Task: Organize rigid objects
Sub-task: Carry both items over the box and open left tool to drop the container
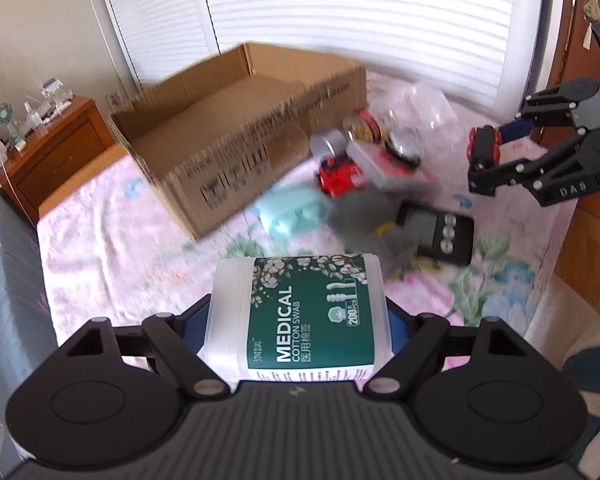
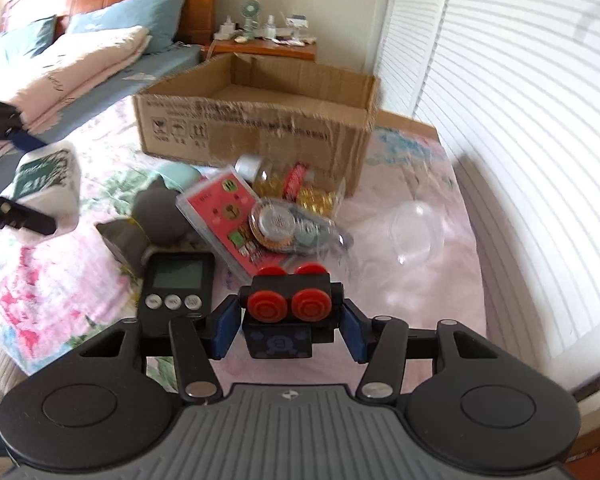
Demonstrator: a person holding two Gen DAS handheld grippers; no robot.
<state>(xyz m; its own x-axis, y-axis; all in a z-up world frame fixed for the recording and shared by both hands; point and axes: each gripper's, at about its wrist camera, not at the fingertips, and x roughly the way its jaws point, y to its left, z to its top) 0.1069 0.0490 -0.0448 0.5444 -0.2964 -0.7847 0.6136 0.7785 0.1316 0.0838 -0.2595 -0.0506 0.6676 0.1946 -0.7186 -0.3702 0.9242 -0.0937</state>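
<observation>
Clamping on a cotton swab tub, the left gripper is holding it above the bedspread; the right gripper is pinching a toy train car. Carrying step: both loads probably need moving over the open cardboard box for release.

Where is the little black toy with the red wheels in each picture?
Left wrist view: the black toy is far right, above the middle, clamped in the right gripper.
Right wrist view: it is low in the centre, between that gripper's blue pads.
Shared landmark: the open cardboard box stands on the bed behind the pile in both.
</observation>
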